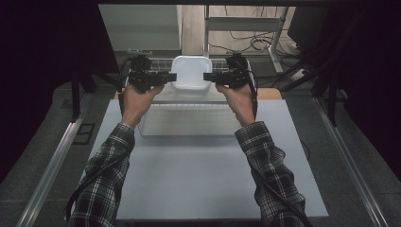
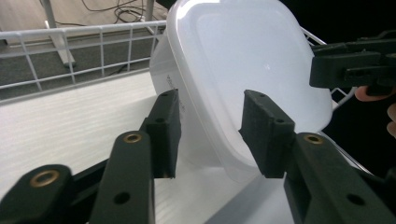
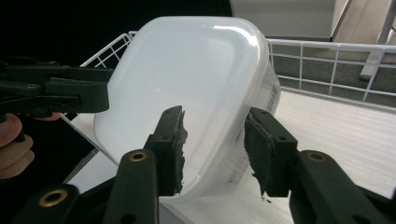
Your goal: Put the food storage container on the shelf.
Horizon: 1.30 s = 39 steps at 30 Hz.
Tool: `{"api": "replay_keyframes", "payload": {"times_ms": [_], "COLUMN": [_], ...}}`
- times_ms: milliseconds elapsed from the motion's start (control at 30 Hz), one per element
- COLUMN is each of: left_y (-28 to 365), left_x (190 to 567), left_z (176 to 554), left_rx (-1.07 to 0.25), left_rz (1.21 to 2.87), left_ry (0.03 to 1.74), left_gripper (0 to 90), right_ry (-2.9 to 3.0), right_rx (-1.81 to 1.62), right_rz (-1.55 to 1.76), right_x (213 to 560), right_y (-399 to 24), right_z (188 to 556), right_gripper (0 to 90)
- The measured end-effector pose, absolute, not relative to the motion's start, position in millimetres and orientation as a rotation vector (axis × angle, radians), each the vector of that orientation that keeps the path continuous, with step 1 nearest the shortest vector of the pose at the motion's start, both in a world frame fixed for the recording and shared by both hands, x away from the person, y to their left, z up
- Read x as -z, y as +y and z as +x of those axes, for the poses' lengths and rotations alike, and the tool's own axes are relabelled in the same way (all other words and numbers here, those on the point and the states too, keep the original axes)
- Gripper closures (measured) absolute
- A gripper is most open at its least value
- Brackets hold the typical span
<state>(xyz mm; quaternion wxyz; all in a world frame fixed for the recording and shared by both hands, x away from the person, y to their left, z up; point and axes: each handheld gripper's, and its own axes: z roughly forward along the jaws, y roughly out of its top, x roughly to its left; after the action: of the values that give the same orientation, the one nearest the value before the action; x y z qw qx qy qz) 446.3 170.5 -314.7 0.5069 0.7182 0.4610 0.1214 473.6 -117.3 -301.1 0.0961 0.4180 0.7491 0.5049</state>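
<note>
A: What is the pale thing between the two hands?

B: One container [image 1: 190,71], translucent white plastic, smooth and glossy, squarish with well-rounded corners and a raised rim running round its lid. It is tilted on edge, its lower end resting on the white ribbed surface inside the wire basket [image 1: 161,63] at the far end of the table [image 1: 198,179]. In the right gripper view [image 3: 187,93] small print shows on its side wall.

A: And the basket?

B: One, made of thin white wire in a rectangular grid, with low walls.

A: How do the claws stand?

B: There are two, both black hard plastic with brass-coloured rivets. The left gripper [image 1: 171,76] reaches in from the left, its jaws straddling the container's rim; in the left gripper view [image 2: 210,130] a gap shows on either side, so the pads do not press. The right gripper [image 1: 209,76] mirrors it from the right; its pads [image 3: 173,144], rough and frayed at the edges, stand apart from the plastic in the right gripper view. Both sets of jaws are parted, nothing clamped.

A: The table?

B: A flat, matt pale grey sheet. Two plaid sleeves [image 1: 106,175] come in from the bottom
</note>
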Motion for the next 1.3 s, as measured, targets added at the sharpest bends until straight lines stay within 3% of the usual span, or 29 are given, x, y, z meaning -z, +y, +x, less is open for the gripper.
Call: {"api": "replay_keyframes", "payload": {"times_ms": [100, 467, 667, 833, 1033, 1300], "left_y": [167, 163, 161, 161, 164, 156], "left_x": [315, 315, 316, 315, 312, 316], "left_z": [448, 448, 451, 450, 446, 435], "left_rx": [-0.297, -0.29, -0.368, -0.426, -0.319, -0.282], "left_rz": [1.739, 1.745, 1.723, 1.721, 1.718, 1.783], "left_ry": [1.107, 1.095, 1.122, 1.117, 1.055, 0.954], "left_gripper": [51.0, 49.9, 44.7, 37.3, 22.7, 9.4], "right_ry": [2.193, 2.172, 2.162, 2.139, 2.134, 2.187], "right_rx": [-1.46, -1.39, -1.383, -1.361, -1.418, -1.431], "right_rz": [1.237, 1.198, 1.209, 1.213, 1.154, 1.058], "right_x": [302, 298, 299, 299, 296, 299], "right_y": [-113, -105, -104, -105, -111, -112], "right_z": [477, 478, 481, 480, 477, 465], "right_gripper": [48.8, 54.3, 53.3, 44.7, 27.8, 12.2]}}
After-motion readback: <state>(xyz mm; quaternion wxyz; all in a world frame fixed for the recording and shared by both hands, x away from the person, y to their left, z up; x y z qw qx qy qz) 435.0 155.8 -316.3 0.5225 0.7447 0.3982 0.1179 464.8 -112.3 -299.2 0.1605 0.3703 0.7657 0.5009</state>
